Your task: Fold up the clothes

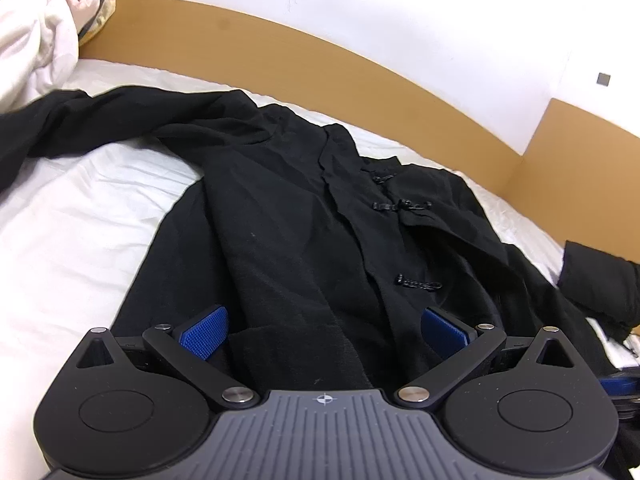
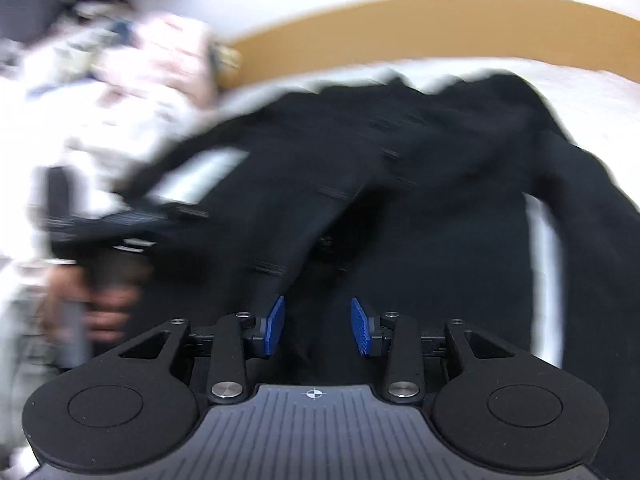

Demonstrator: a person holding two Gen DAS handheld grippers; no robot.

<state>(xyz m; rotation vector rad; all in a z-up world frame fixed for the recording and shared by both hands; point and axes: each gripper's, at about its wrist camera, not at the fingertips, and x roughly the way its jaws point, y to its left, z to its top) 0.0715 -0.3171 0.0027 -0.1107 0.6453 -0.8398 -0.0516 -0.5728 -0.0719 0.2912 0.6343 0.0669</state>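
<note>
A black coat (image 1: 304, 216) lies spread over the white sheet of a bed (image 1: 72, 216), filling the middle of the left wrist view. One sleeve (image 1: 80, 120) trails toward the upper left of the frame, and three dark toggle fastenings (image 1: 400, 205) run down the front, right of centre. A pile of white and pink bedding (image 1: 44, 28) sits in the upper left corner, against a tan wooden headboard (image 1: 320, 60) that curves across the top under a white wall (image 1: 400, 12).

The left gripper (image 1: 324, 330) stands released at the bottom of the frame, its blue pads (image 1: 205, 332) set wide apart over the lower part of the coat, with dark cloth lying between them but not pinched.

The right wrist view is blurred. The right gripper (image 2: 318, 326) has its jaws partly apart, the blue pads (image 2: 277, 324) clear of each other over the coat (image 2: 400, 184); whether any cloth is caught between them cannot be told. At the left edge of this frame a hand (image 2: 104, 308) grips a dark handle, beside the bedding (image 2: 132, 80) in the upper left.
</note>
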